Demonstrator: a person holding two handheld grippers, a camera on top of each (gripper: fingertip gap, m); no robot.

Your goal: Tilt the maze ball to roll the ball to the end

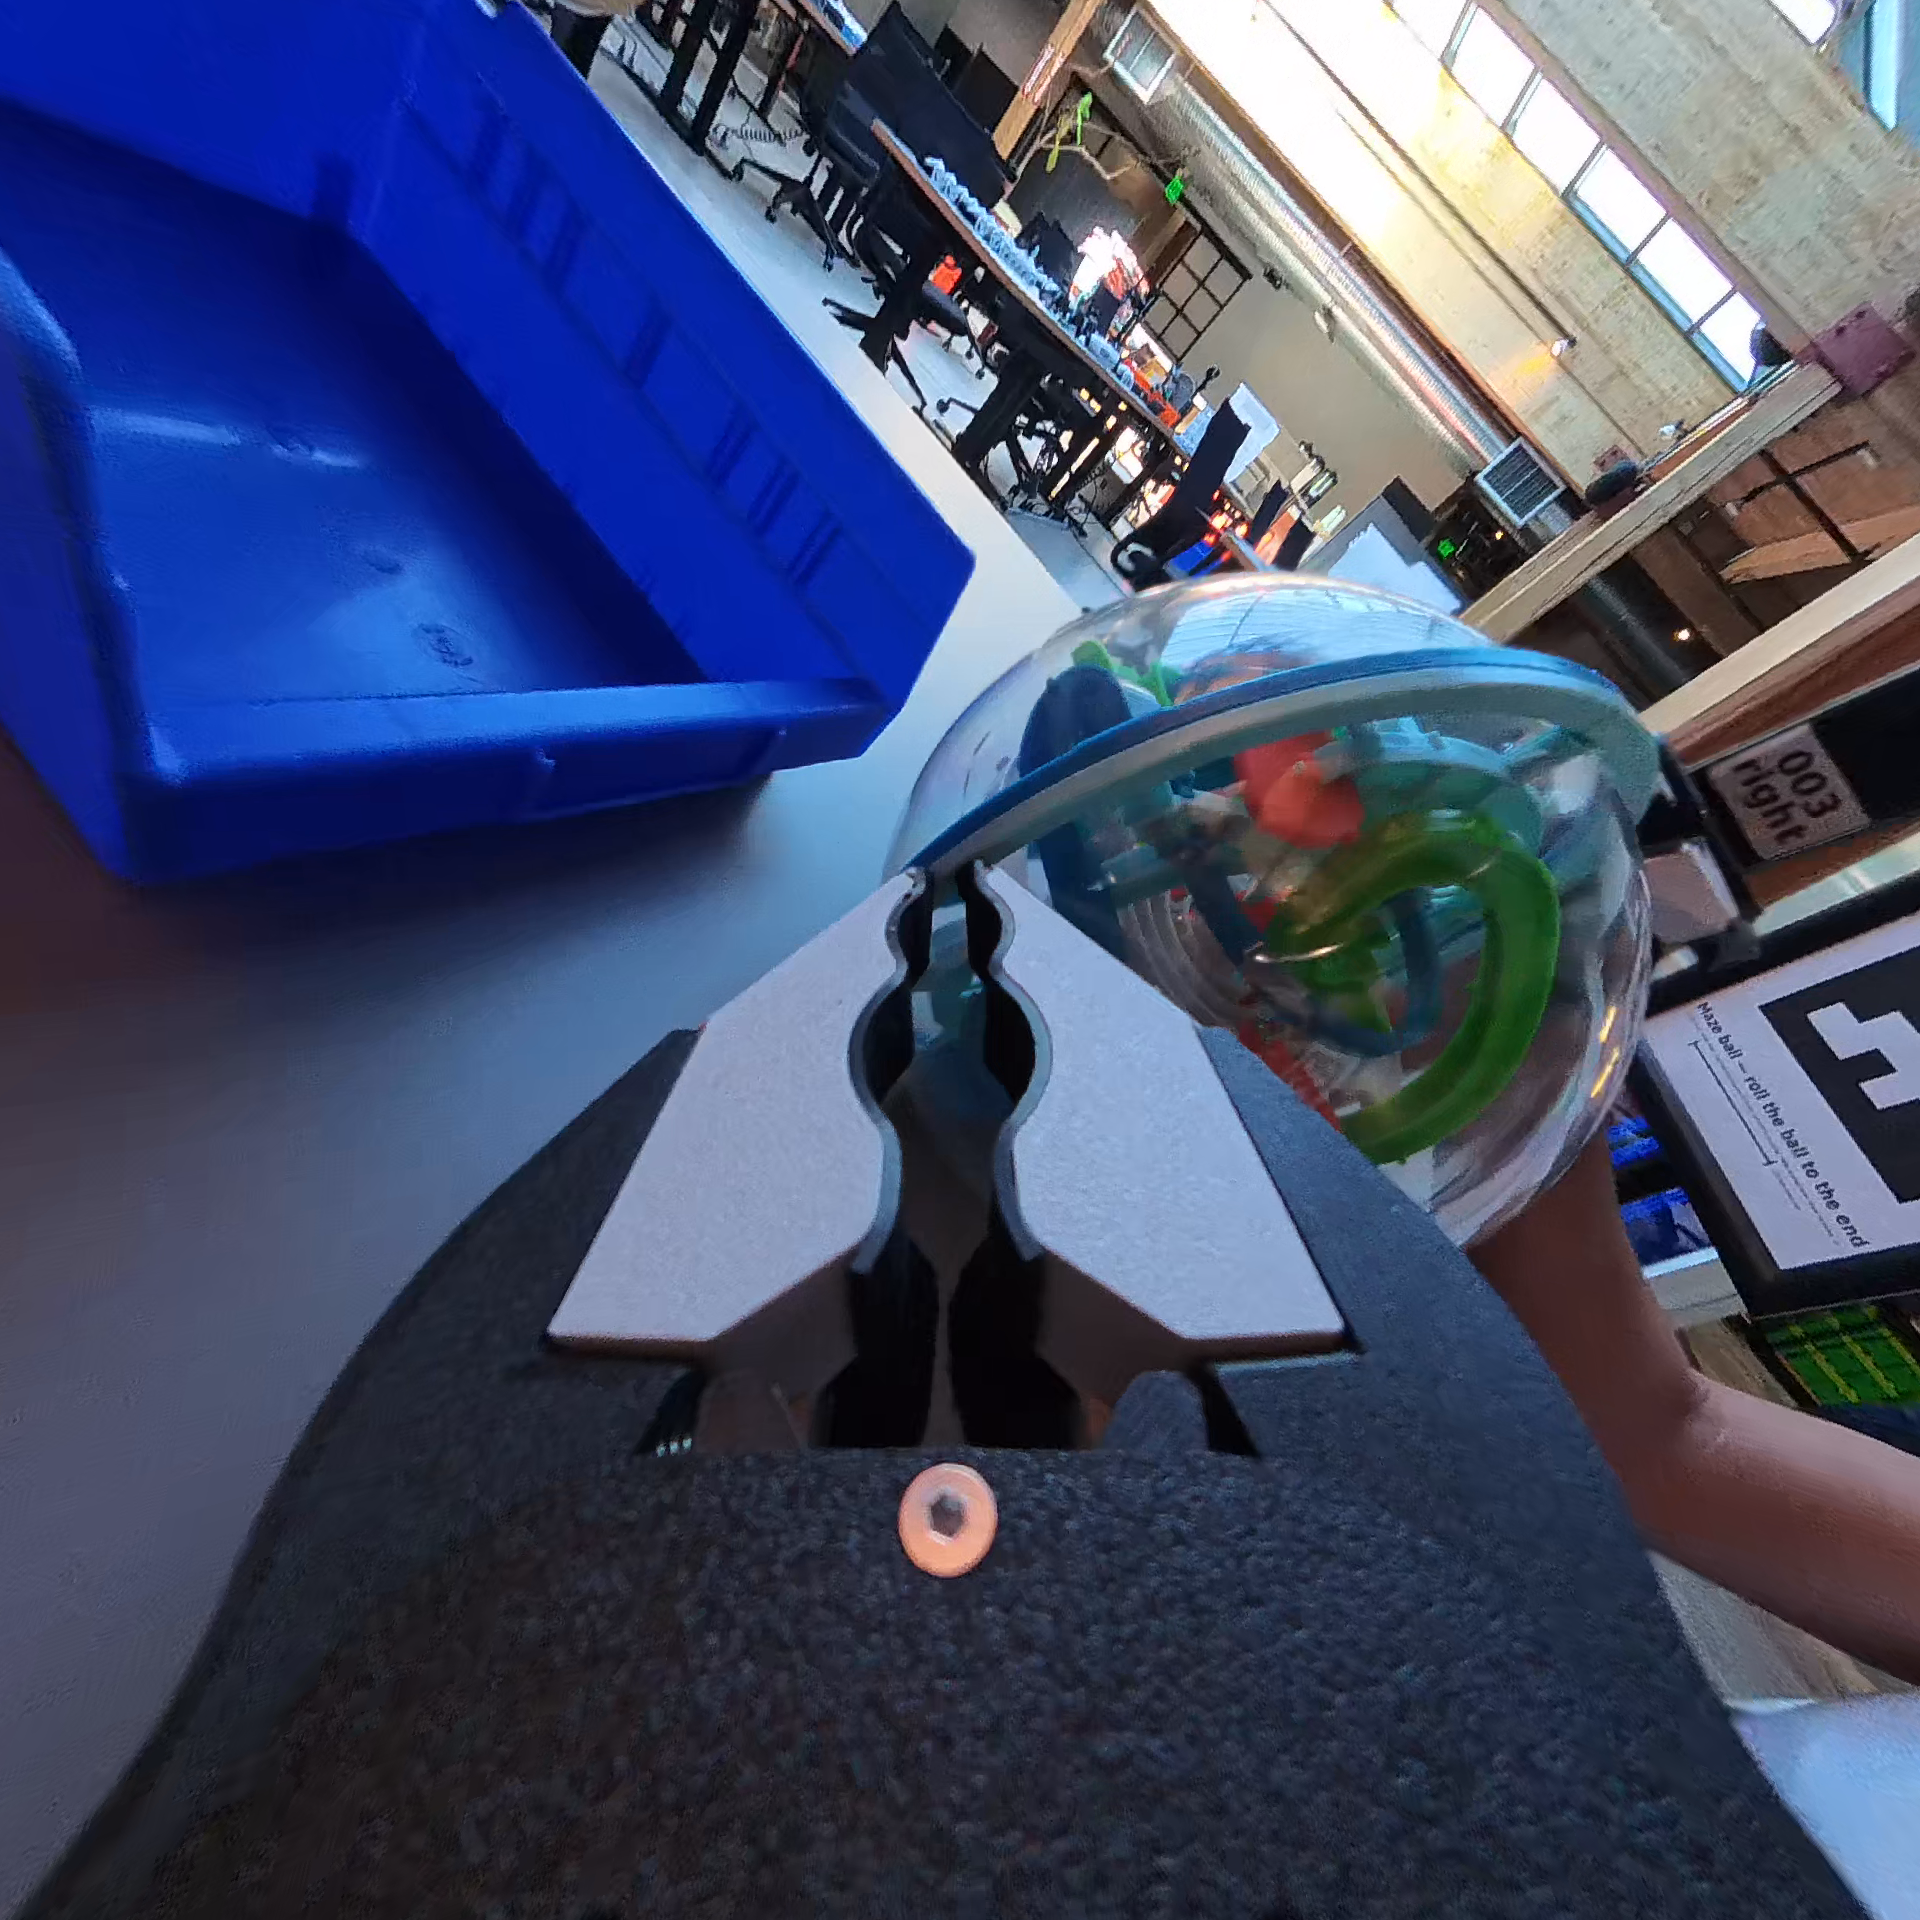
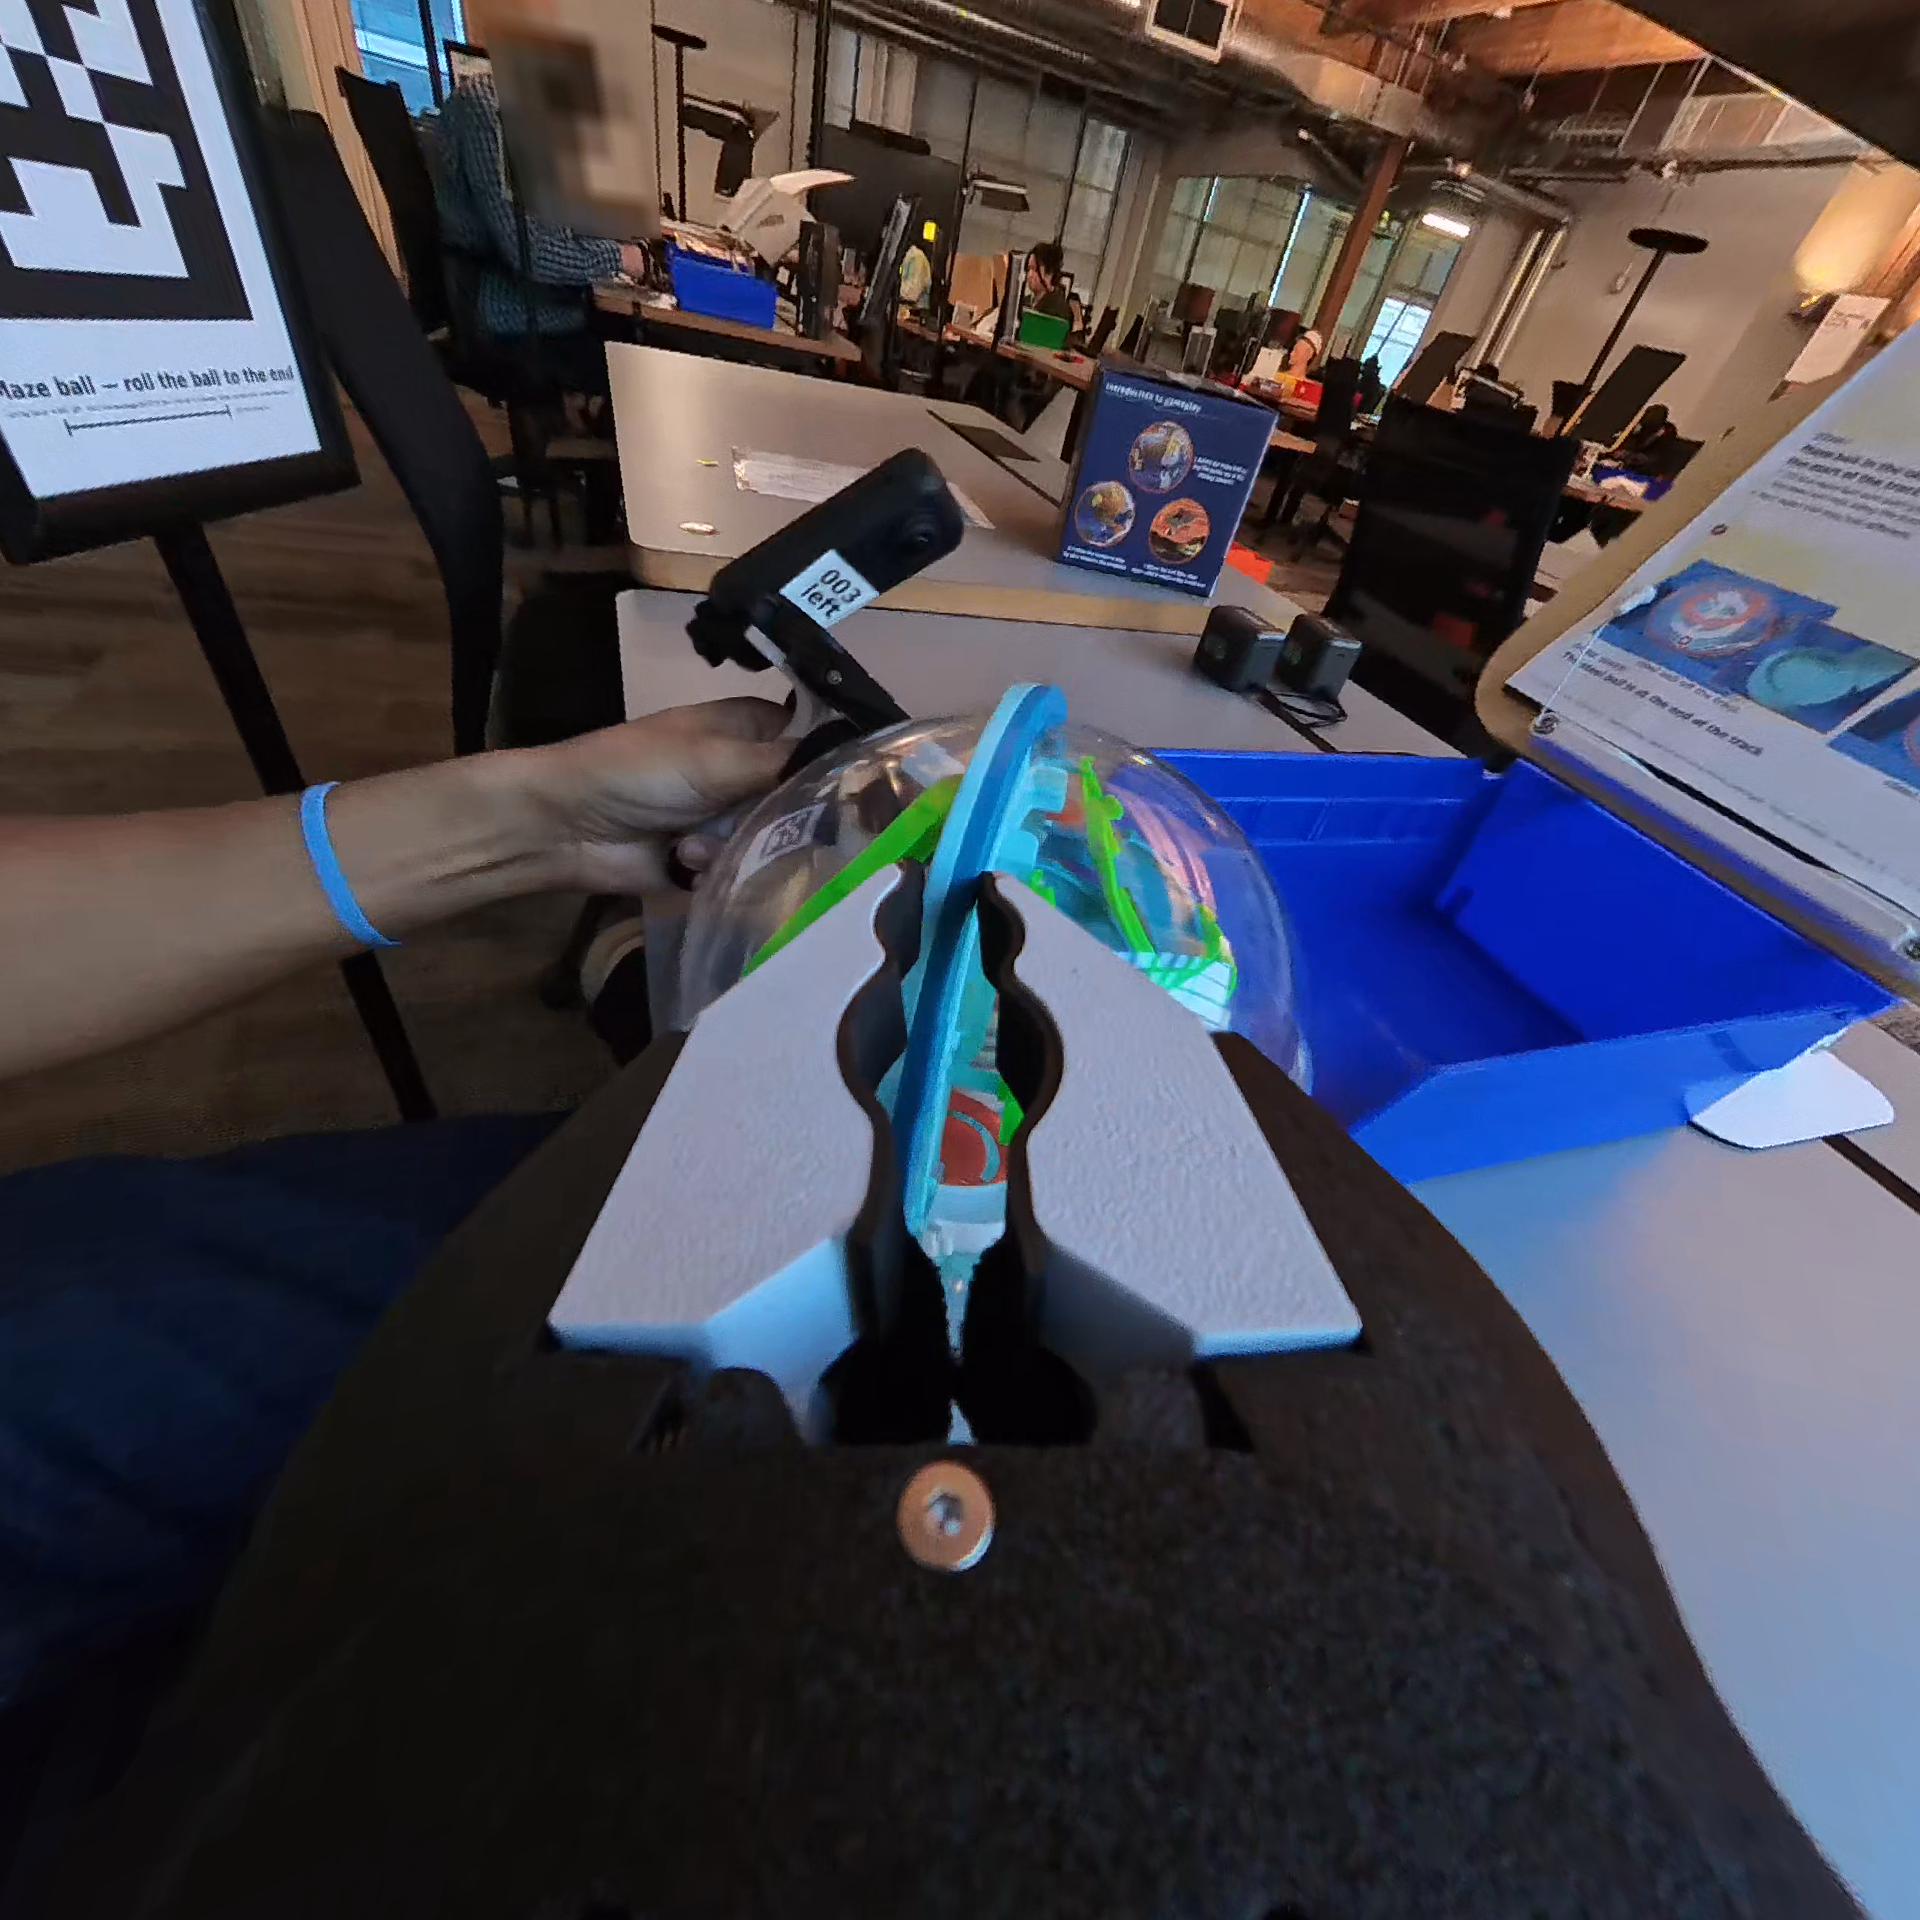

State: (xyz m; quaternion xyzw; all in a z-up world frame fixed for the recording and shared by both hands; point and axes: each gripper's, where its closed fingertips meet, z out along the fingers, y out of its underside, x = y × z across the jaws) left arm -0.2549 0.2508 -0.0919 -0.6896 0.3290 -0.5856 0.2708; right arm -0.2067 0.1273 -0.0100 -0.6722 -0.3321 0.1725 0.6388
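- My left claw is pinched closed on the blue rim that rings the maze ball; its two grey fingers meet at the rim's edge.
- My right claw is clamped on the same rim from the opposite side, with the blue band running straight down the gap between its two fingers.
- I judge the two opposed grips on the rim are there so I can rock the clear sphere in any direction without my claws hiding the tracks inside.
- The maze ball is held up in the air between both claws, above the grey table and just in front of the blue bin. It is tilted, so the rim looks near level in the left view and steep in the right.
- Inside I see green, orange and pale blue tracks. I cannot pick out the small rolling ball, so I cannot tell how far along the run is.
- Counted: two claws, one maze ball, one blue bin close by, one framed sign on a stand, one blue box on the far table, and two small black cubes beside a cable.
- A hand with a blue wristband grips the left tool's handle.
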